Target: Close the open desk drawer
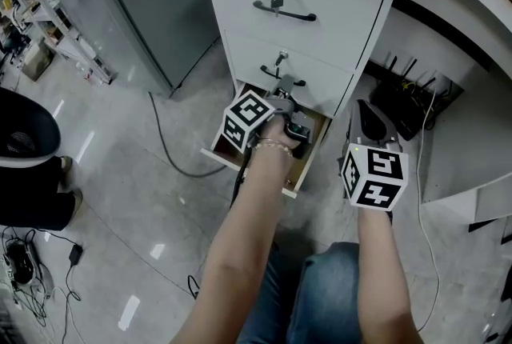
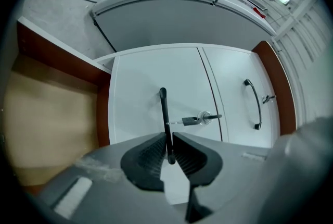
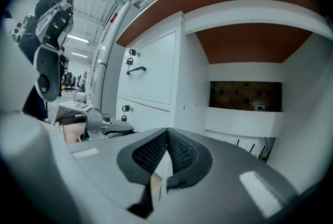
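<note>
Head view shows the open drawer (image 1: 310, 154) as the lowest of three in the white cabinet (image 1: 320, 6) under the desk. It is pulled out toward the person, its pale wooden inside facing up.

The left gripper (image 1: 284, 100) reaches in over it, pointing level at the cabinet. In the left gripper view its jaws are clenched on one end of a black bar handle (image 2: 164, 113). This handle sits on the white drawer front next above the open drawer, whose wooden inside lies along that front's edge. A key (image 2: 190, 121) sticks out of the lock just beside the gripped handle. The top drawer's own handle (image 2: 255, 103) is further along on the next front.

The right gripper (image 1: 366, 117) is held apart from the cabinet, in front of the desk's knee space. In the right gripper view its jaws are pressed together with nothing between them.

A black router (image 1: 408, 94) with upright antennas stands under the desk, and a grey cable (image 1: 164, 144) curves across the pale floor (image 1: 120, 198) beside the cabinet.
</note>
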`<state>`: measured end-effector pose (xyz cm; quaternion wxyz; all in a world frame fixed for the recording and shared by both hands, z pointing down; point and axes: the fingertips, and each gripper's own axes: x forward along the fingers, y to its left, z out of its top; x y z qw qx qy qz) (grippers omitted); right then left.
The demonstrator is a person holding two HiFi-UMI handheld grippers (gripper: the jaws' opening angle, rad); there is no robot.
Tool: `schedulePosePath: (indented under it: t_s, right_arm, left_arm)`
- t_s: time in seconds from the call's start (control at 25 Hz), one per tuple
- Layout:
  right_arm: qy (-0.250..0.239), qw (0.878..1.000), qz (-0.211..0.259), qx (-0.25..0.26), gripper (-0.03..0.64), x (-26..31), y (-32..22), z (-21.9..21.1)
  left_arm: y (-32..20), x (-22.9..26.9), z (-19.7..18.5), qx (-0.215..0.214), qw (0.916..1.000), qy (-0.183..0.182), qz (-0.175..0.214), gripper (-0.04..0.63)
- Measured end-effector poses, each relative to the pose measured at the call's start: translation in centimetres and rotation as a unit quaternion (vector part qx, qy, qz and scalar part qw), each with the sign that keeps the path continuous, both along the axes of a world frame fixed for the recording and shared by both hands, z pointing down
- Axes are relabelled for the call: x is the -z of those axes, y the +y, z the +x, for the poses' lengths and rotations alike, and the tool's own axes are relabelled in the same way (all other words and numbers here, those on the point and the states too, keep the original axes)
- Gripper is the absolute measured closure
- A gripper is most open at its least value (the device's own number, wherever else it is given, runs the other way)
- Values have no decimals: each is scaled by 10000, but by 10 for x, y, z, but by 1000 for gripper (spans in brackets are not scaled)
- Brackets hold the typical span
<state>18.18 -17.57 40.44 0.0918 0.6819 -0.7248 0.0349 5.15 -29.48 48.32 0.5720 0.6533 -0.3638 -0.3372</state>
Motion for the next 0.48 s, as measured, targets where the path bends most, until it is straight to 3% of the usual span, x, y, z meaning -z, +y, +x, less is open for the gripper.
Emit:
schedulePosePath:
  t_s: [0.36, 0.48]
  right_arm:
    - [-91, 9999, 31, -69, 615, 3, 8, -3]
    - [-136, 9998, 74, -108, 615, 2, 11, -8]
  left_arm:
    - [31, 1, -30, -320, 9980, -327, 445, 565]
    - [43, 9, -40, -403, 9956, -446, 723, 488]
